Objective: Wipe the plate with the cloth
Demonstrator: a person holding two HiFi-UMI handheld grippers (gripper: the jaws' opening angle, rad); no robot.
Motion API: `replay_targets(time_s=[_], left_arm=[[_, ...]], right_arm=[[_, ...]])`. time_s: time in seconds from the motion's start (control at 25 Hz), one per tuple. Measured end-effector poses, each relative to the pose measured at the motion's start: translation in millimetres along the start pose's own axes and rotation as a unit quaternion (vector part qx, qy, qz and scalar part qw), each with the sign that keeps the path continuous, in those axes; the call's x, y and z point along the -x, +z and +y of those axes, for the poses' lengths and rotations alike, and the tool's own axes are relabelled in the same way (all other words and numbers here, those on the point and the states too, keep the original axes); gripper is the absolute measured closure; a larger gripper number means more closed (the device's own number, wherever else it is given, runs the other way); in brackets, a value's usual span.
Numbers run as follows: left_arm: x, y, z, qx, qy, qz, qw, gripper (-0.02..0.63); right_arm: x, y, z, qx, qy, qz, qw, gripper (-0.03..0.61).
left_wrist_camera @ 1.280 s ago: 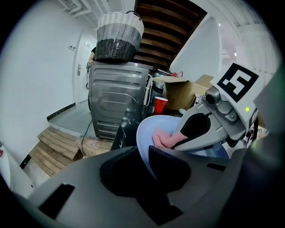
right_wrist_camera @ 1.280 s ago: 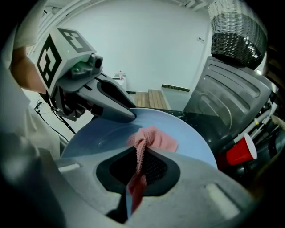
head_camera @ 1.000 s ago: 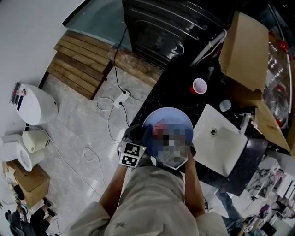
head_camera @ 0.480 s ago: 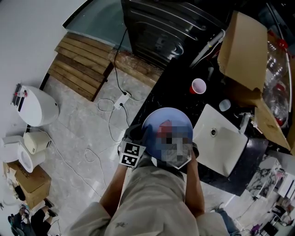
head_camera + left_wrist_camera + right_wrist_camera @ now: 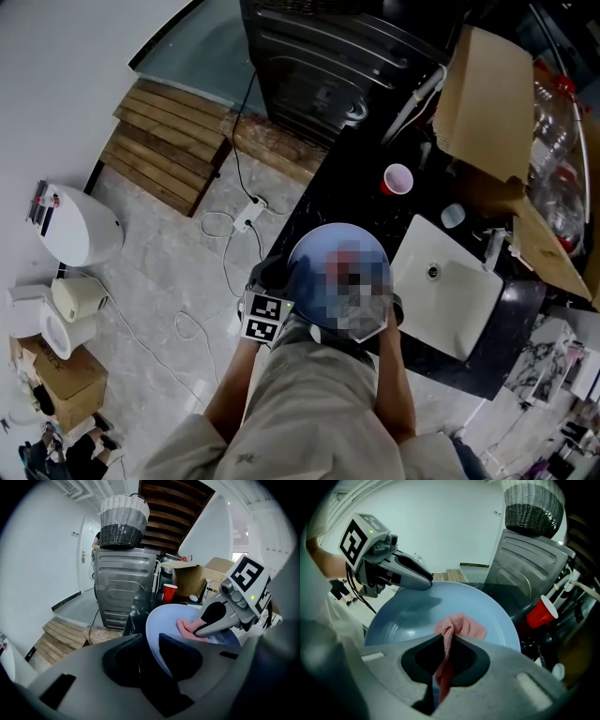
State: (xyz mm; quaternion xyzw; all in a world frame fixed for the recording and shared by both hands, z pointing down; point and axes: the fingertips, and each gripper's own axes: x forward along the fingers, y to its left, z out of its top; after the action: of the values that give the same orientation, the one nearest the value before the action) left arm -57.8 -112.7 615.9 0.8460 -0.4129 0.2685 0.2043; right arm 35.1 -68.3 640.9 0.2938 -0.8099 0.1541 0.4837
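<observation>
My left gripper (image 5: 149, 640) clamps the plate (image 5: 163, 618) by its rim, and my right gripper (image 5: 446, 642) pinches the cloth (image 5: 465, 626). I'd press it flat ahead and sweep circles, plate steady.

The plate (image 5: 417, 613) was round, pale blue and plain, held up off the tabletop at a tilt, with its rim clamped between the jaws of the left gripper (image 5: 150, 641). The cloth (image 5: 461, 625) was pink and knitted. It was bunched into a wad, pinched by the right gripper (image 5: 447, 641) and pressed against the plate's inner face near the middle.
</observation>
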Motion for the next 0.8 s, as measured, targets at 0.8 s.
replay_targets(time_s=[0.8], left_arm=[[21,73,-36,-0.058,-0.046,-0.076,0.9944,0.503]], right_arm=[[69,24,-37,-0.082,-0.142,-0.151,0.975,0.555]])
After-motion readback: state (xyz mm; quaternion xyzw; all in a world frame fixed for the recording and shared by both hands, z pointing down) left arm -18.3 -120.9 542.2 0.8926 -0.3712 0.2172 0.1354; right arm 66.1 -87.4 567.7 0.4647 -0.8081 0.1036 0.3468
